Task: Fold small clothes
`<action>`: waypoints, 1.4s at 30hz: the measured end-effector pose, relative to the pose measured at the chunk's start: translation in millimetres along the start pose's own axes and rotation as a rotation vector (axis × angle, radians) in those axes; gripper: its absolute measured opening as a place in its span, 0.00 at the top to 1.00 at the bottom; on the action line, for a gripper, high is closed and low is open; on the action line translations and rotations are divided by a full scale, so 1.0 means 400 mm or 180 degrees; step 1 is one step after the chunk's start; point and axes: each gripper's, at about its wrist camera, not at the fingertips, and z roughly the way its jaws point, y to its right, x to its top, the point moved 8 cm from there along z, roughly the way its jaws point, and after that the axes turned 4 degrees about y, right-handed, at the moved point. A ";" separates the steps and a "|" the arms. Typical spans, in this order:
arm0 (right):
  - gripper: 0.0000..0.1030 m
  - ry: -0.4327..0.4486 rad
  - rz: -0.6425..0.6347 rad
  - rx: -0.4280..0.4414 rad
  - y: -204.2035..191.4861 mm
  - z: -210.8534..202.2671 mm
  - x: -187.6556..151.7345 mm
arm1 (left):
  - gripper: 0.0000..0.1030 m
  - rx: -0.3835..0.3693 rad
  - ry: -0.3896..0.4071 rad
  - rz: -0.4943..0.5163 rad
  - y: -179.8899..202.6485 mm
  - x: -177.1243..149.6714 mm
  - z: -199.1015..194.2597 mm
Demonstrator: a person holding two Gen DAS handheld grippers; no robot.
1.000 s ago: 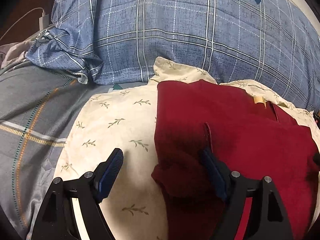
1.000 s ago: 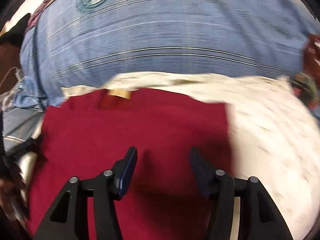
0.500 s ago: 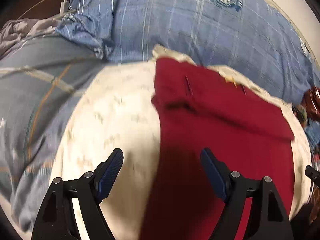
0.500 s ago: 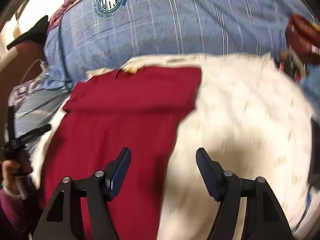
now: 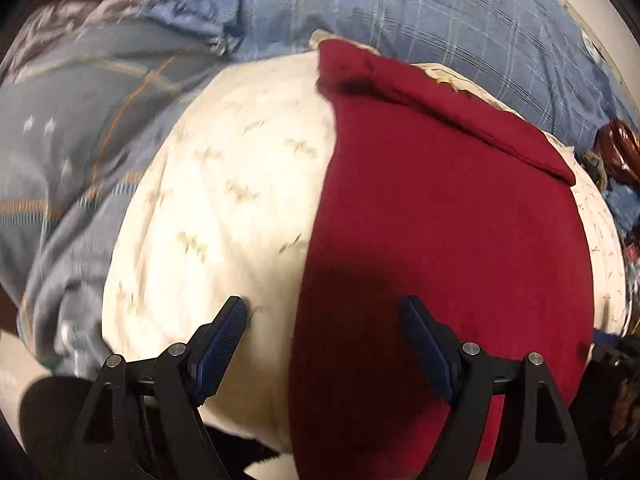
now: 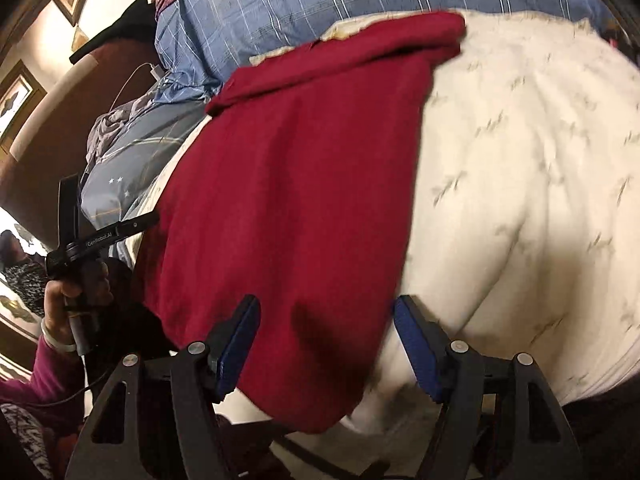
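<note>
Red garment: a dark red garment [image 5: 440, 216] is laid flat on a cream pillow [image 5: 224, 200] printed with small leaf sprigs; its far end is folded back over itself into a thick band along the top edge. In the right wrist view the same red cloth [image 6: 288, 184] is seen draped over the near edge of the pillow [image 6: 520, 160].
Left gripper: the left gripper [image 5: 324, 344] is held above the near left edge of the garment with its jaws spread wide; nothing is held between them. One blue pad is seen over the cream fabric, the other over the red cloth.
Right gripper: the right gripper [image 6: 326, 340] is held over the near right edge of the garment, jaws also wide apart and nothing clamped. The left pad is seen above red cloth, the right pad above the pillow.
Left hand: in the right wrist view the person's left hand [image 6: 72, 292] is seen wrapped around the handle of the other tool, at the left border.
Surroundings: a blue plaid pillow [image 5: 400, 20] is propped behind the cream one, and a grey-blue blanket [image 5: 76, 128] with orange stripes is spread to the left.
Sharpness: both views are blurred in places.
</note>
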 end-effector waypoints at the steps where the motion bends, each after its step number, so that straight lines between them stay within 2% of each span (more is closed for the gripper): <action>1: 0.31 -0.0015 -0.0016 0.0102 -0.012 -0.002 -0.003 | 0.23 -0.0007 -0.0005 -0.0040 -0.006 -0.005 -0.008; 8: 0.31 -0.0133 -0.0102 0.0446 -0.044 -0.004 -0.037 | 0.23 -0.0009 -0.0146 -0.0038 -0.013 -0.047 -0.041; 13: 0.30 -0.0208 0.0018 0.0509 -0.030 0.011 -0.051 | 0.23 -0.0065 -0.0268 -0.0046 -0.006 -0.069 -0.042; 17: 0.30 -0.0262 0.0014 0.0777 -0.045 0.005 -0.058 | 0.23 -0.0136 -0.0341 -0.0060 -0.006 -0.075 -0.035; 23: 0.30 -0.0380 0.0016 0.1086 -0.076 0.004 -0.071 | 0.22 -0.0066 -0.0373 -0.0001 0.003 -0.072 -0.012; 26: 0.32 -0.0506 0.0042 0.0921 -0.063 0.029 -0.087 | 0.20 -0.0105 -0.0372 -0.0043 0.000 -0.068 -0.003; 28: 0.32 -0.0547 0.0100 0.0952 -0.066 0.028 -0.090 | 0.19 -0.0107 -0.0377 -0.0042 -0.001 -0.067 0.002; 32: 0.31 -0.0517 -0.0119 0.0809 -0.066 -0.003 -0.086 | 0.19 -0.0165 -0.0383 -0.0038 -0.007 -0.071 0.004; 36: 0.31 -0.0482 0.0220 0.0678 -0.006 -0.006 -0.070 | 0.16 -0.0146 -0.0378 -0.0025 -0.007 -0.071 0.005; 39: 0.31 -0.0540 0.0326 0.0616 0.010 0.006 -0.077 | 0.14 -0.0125 -0.0387 0.0027 0.000 -0.074 0.010; 42: 0.31 -0.0609 0.0273 0.0754 -0.015 0.024 -0.089 | 0.11 -0.0118 -0.0392 0.0046 0.006 -0.076 0.014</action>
